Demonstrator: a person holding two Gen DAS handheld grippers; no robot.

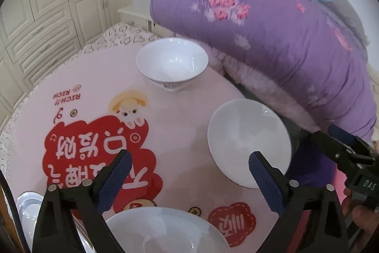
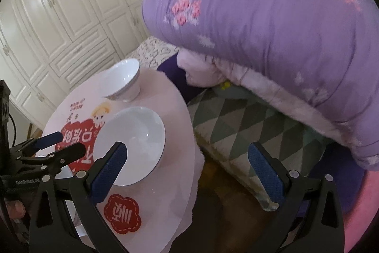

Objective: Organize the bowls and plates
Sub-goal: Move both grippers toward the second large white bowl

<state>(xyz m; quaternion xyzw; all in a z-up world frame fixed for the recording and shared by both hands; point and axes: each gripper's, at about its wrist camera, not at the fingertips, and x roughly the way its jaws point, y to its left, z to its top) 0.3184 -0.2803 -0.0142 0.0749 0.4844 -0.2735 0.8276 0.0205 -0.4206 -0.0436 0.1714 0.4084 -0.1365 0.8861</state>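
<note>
A deep white bowl (image 1: pixel 172 62) (image 2: pixel 123 80) stands at the far side of the round pink table (image 1: pixel 99 77) (image 2: pixel 165 181). A shallow white plate (image 1: pixel 246 141) (image 2: pixel 132 141) lies near the table's right edge. Another white plate (image 1: pixel 165 229) lies under my left gripper (image 1: pixel 189 172), which is open and empty above the table. A further white dish (image 1: pixel 26 212) sits at the lower left. My right gripper (image 2: pixel 187 165) is open and empty, its left finger over the shallow plate; it shows in the left wrist view (image 1: pixel 341 146). The left gripper shows in the right wrist view (image 2: pixel 61 144).
A purple quilted blanket (image 1: pixel 272 39) (image 2: pixel 272 27) is piled on a bed behind and right of the table. A green-grey patterned cushion (image 2: pixel 236 125) lies below it. White cabinets (image 1: pixel 47 4) (image 2: pixel 59 16) stand at the left. Dark wooden floor (image 2: pixel 225 205) shows beside the table.
</note>
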